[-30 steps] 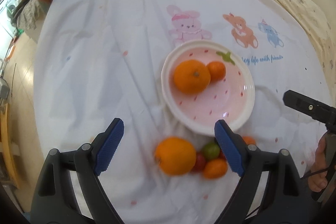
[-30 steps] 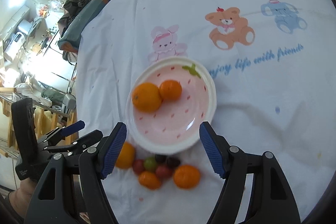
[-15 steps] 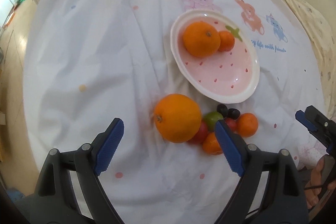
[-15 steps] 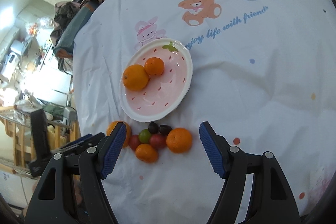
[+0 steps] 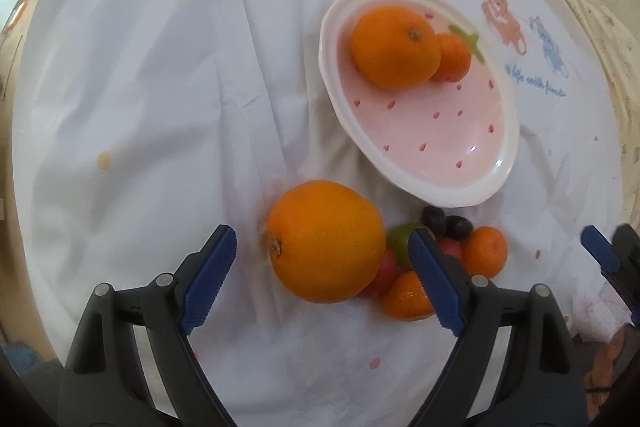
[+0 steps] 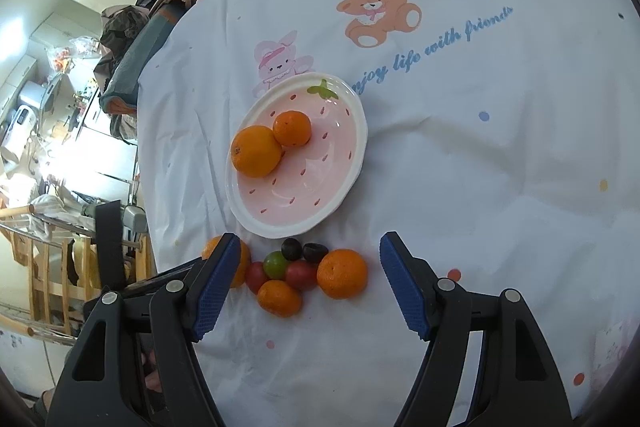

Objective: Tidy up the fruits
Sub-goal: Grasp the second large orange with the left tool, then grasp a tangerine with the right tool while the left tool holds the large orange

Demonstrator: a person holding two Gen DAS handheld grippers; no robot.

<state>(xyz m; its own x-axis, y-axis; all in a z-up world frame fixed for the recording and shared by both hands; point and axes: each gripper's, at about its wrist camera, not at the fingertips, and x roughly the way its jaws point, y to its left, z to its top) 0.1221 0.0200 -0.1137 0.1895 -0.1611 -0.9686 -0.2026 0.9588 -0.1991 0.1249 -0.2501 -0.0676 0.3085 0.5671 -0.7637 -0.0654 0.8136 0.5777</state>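
Here, the left tool (image 5: pixel 320 281), fingers spread apart, frames a large orange (image 5: pixel 325 241) lying on the table (image 5: pixel 140 75) just short of the strawberry-patterned plate (image 5: pixel 508 155); closing gently around its middle should avoid nudging neighbouring small fruits.

Both grippers (image 5: pixel 322 277) (image 6: pixel 306 285) have black angular arms, silver screws, and ribbed blue pads (image 5: pixel 206 277) on each finger.

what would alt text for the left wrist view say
An open left gripper hovers over a big orange lying on a white printed tablecloth, beside a cluster of smaller fruits. Beyond them, a pink strawberry-patterned plate holds an orange and a tangerine, touching. The right gripper's tip shows at the right edge.
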